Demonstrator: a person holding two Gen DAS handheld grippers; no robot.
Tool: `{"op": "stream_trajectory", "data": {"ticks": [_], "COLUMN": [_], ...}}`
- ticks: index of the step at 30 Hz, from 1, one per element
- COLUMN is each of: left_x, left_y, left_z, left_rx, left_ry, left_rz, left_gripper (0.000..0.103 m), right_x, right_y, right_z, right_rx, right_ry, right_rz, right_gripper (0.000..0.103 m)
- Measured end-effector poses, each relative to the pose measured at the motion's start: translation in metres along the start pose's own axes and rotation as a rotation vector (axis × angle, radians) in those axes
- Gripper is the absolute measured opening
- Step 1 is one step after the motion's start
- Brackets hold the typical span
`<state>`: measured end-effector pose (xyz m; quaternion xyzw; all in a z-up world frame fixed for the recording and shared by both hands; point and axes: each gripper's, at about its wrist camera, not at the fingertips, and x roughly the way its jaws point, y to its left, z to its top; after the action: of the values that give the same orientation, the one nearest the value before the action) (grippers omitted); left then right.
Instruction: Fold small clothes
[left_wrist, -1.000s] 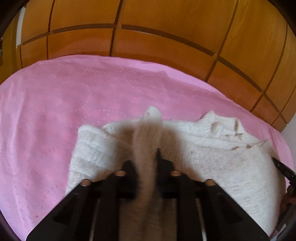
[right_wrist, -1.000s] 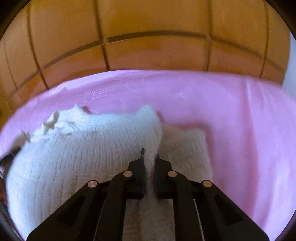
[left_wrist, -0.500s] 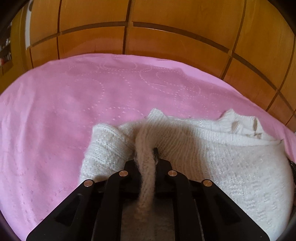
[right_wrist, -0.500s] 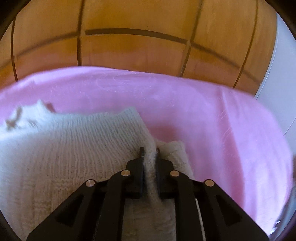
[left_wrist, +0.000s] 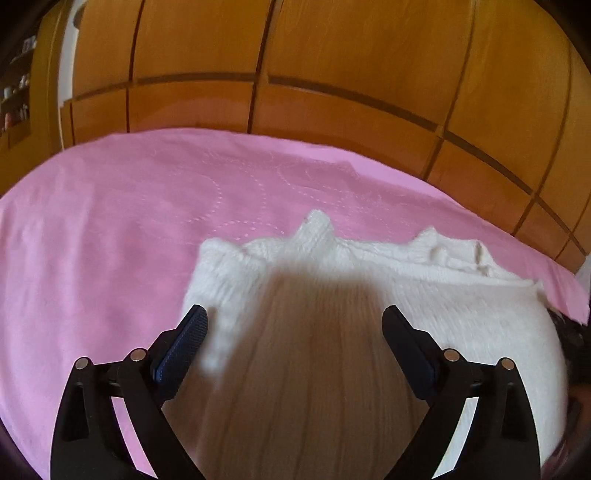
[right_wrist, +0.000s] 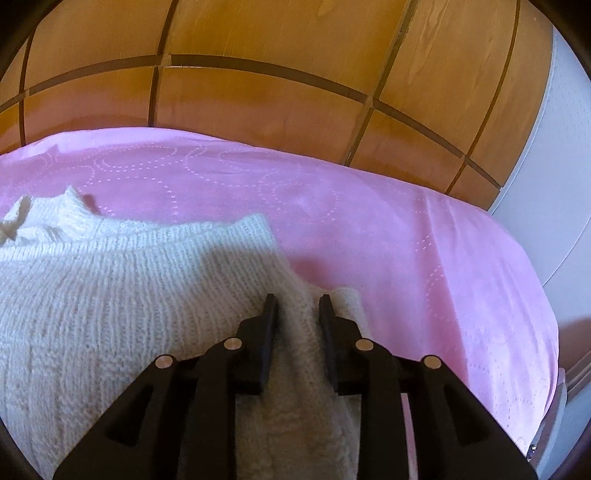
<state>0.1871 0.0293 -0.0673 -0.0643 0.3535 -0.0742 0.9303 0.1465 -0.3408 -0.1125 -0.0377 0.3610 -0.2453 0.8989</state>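
A white knitted sweater (left_wrist: 443, 295) lies on the pink bedcover (left_wrist: 110, 240). My left gripper (left_wrist: 293, 310) is open wide and its jaws are opening. A blurred fold of the knit sits loose between them, and neither pad touches it. In the right wrist view the sweater (right_wrist: 110, 295) fills the lower left. My right gripper (right_wrist: 297, 297) has its jaws opening, but a raised ridge of the sweater's edge still fills the narrow gap and meets both pads. A folded-under layer shows just right of those fingers.
Wooden wardrobe doors (left_wrist: 332, 55) stand right behind the bed. A white wall (right_wrist: 554, 184) rises past the bed's right edge. Bare pink cover (right_wrist: 406, 240) stretches beyond and to both sides of the sweater. Shelves (left_wrist: 14, 92) show at far left.
My left gripper went from pinching a fold of the sweater to standing wide open, and the fold has dropped loose. The right gripper's jaws have parted a little around their ridge of knit.
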Motion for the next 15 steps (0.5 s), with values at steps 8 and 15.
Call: {"op": "stream_trajectory", "data": {"ticks": [8, 15], "left_x": [-0.015, 0.007], "left_y": [0.04, 0.058], "left_z": [-0.018, -0.018], "left_rx": [-0.079, -0.135], "left_ry": [-0.007, 0.057], "left_rz": [0.045, -0.02], "left_gripper": [0.096, 0.099], "right_x": [-0.008, -0.01], "right_y": [-0.001, -0.003], "right_z": [-0.003, -0.003], "right_rx": [0.018, 0.022], "right_ry": [-0.019, -0.024], "right_rz": [0.0, 0.005], "right_gripper": [0.039, 0.043]}}
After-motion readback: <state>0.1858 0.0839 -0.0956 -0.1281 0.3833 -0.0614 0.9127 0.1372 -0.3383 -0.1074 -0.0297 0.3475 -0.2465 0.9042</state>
